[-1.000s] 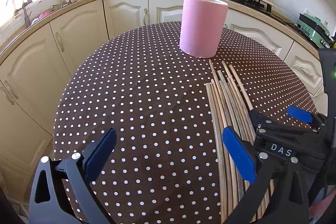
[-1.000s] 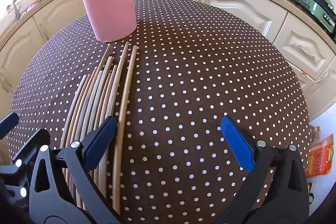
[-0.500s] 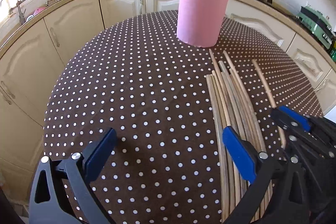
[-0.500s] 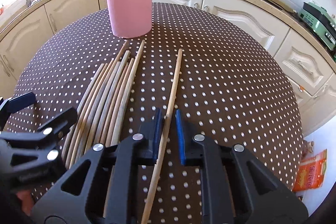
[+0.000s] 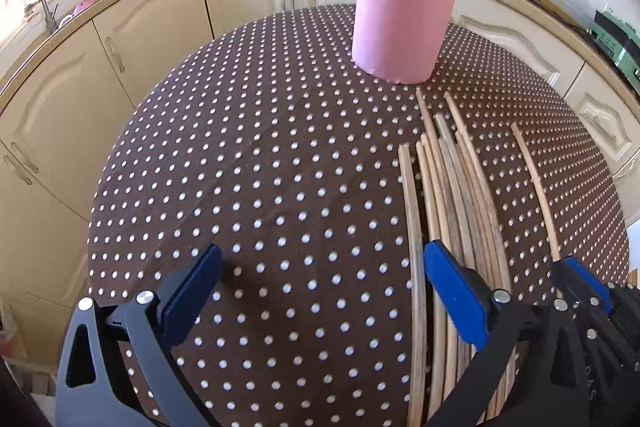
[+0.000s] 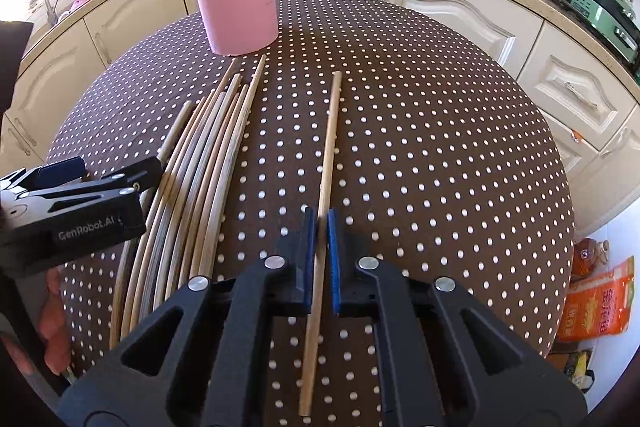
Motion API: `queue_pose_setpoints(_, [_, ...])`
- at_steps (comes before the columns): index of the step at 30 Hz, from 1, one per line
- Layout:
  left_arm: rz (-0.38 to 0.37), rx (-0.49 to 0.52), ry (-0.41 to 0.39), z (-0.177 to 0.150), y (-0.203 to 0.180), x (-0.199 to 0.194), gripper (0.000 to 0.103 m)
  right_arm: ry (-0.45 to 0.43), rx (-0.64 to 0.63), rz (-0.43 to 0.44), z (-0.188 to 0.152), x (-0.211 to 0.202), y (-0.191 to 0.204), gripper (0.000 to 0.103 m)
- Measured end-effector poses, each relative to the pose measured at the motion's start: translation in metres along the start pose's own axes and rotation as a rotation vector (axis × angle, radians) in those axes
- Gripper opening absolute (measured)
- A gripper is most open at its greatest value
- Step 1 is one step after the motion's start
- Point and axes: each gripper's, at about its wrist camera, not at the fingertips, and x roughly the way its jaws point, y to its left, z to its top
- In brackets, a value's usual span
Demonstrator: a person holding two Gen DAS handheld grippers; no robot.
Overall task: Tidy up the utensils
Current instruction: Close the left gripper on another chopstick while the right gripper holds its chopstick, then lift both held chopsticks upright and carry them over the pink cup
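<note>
A: How are the jaws of the right gripper (image 6: 321, 227) seen to stand?

B: They are clamped on a single chopstick (image 6: 329, 143), having just been closing on it. The stick is pinched between the blue pads near its lower third; a short length is left trailing behind the jaws, and the longer part is pointed ahead of them, over the dotted tablecloth (image 6: 440, 131).

A: And the left gripper (image 5: 320, 295)?

B: Its jaws are held wide apart, and nothing is gripped between them. Only bare cloth is seen in the gap. Its right pad is placed over the left edge of the chopstick bundle (image 5: 452, 195); whether the sticks are touched by it cannot be told.

A: Where is the bundle found relative to the right jaws?

B: It is laid to their left, apart from the clamped stick, with a strip of cloth showing between. The sticks are fanned slightly at their far ends.

A: And the pink holder (image 5: 404, 15)?

B: It is stood upright ahead of both pairs of jaws, just beyond the far tips of the bundle. From the right jaws it is seen ahead and to the left.
</note>
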Motion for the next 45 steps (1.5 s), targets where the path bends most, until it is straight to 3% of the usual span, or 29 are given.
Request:
queue_pose_setpoints(6, [0.011, -0.022, -0.007, -0.005, 0.003, -0.003, 0.099, 0.018, 0.007, 0.041, -0.011, -0.010, -0.004, 0.006])
queue_pose_setpoints(7, [0.013, -0.023, -0.024, -0.005, 0.002, -0.003, 0.093, 0.019, 0.005, 0.042, -0.012, -0.011, -0.005, 0.006])
queue_pose_setpoints(8, [0.002, -0.004, -0.053, -0.005, 0.001, -0.005, 0.085, 0.024, 0.005, 0.046, -0.013, -0.012, -0.005, 0.006])
queue_pose_setpoints(10, [-0.017, 0.027, -0.082, -0.002, -0.004, -0.011, 0.041, 0.034, 0.009, 0.063, -0.013, -0.013, -0.007, 0.006])
queue_pose_setpoints(12, [-0.025, 0.033, -0.092, -0.002, -0.006, -0.013, 0.015, 0.045, -0.001, 0.073, -0.011, -0.012, -0.007, 0.007])
queue_pose_setpoints(13, [-0.029, 0.035, -0.101, -0.001, -0.006, -0.013, 0.008, 0.046, -0.004, 0.071, -0.010, -0.012, -0.008, 0.007])
queue_pose_setpoints(21, [-0.173, -0.058, -0.115, -0.003, 0.016, -0.013, 0.006, 0.024, -0.014, 0.056, 0.015, 0.006, -0.010, 0.007])
queue_pose_setpoints(31, [-0.182, -0.095, -0.144, -0.008, 0.019, -0.010, 0.006, -0.044, 0.011, 0.083, 0.038, 0.026, -0.015, 0.006])
queue_pose_setpoints(33, [-0.176, -0.107, -0.147, -0.007, 0.021, -0.010, 0.006, -0.049, 0.033, 0.121, 0.039, 0.025, -0.017, 0.006])
queue_pose_setpoints(39, [-0.175, -0.120, -0.160, -0.004, 0.027, -0.014, 0.006, -0.117, 0.047, 0.149, 0.043, 0.004, -0.019, 0.006])
queue_pose_setpoints(45, [-0.156, -0.132, -0.226, 0.004, 0.028, -0.035, 0.006, -0.203, 0.064, 0.180, 0.051, -0.028, -0.024, 0.006])
